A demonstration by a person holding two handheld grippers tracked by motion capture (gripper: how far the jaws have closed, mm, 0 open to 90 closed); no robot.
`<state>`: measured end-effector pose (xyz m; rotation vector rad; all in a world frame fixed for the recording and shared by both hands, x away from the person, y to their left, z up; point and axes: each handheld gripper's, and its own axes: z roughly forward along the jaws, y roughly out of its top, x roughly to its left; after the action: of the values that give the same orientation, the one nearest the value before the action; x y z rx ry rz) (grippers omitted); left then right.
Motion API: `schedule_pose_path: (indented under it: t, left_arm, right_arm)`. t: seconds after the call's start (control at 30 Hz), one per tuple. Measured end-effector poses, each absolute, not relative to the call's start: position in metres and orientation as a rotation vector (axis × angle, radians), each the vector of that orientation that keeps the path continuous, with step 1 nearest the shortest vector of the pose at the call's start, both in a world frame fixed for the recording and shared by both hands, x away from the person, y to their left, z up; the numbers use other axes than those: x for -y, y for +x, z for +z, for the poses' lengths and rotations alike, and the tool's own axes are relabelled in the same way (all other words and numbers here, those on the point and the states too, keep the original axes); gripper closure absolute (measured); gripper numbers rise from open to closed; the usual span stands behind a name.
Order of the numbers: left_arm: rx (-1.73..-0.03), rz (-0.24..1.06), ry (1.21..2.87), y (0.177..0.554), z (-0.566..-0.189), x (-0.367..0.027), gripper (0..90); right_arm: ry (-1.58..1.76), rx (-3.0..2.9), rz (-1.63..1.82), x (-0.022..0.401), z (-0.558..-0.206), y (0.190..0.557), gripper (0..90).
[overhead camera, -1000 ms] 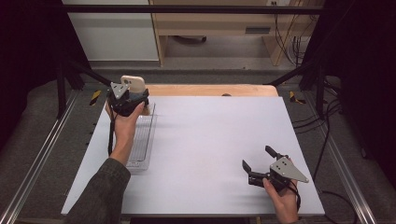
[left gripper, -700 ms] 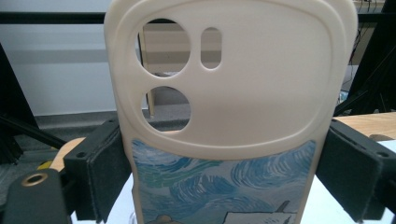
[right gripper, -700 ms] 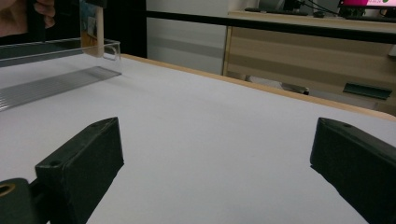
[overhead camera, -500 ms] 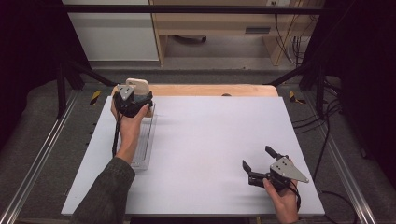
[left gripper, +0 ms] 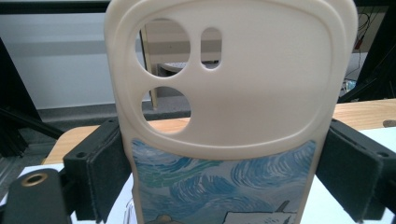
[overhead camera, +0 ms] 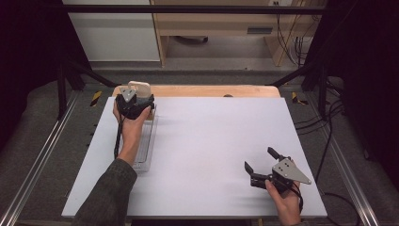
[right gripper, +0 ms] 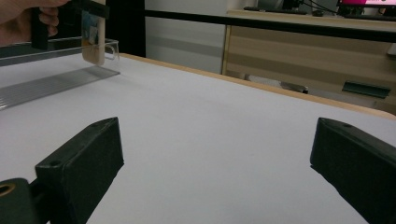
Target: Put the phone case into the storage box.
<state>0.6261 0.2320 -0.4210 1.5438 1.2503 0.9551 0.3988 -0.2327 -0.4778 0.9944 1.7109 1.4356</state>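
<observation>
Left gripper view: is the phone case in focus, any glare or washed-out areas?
Left gripper view: the phone case is fairly sharp, evenly lit, no glare; the background is soft. Right gripper view: the near jaws are blurred. High view: dim, dark at the sides, the table brightest.

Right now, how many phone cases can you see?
1. The phone case is clamped between the left gripper's jaws, above the far end of the clear tray. Others could be hidden behind the hand.
</observation>
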Motion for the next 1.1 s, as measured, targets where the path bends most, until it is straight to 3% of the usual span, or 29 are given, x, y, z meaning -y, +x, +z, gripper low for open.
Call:
schedule_pose_path:
  t: [1.1]
  left_arm:
    - [-1.268,0.935,1.572,0.629,-0.433,-0.230,10.2]
  right_arm:
    - [1.001,-1.712,1.433,0.232,-0.478,0.399,2.6]
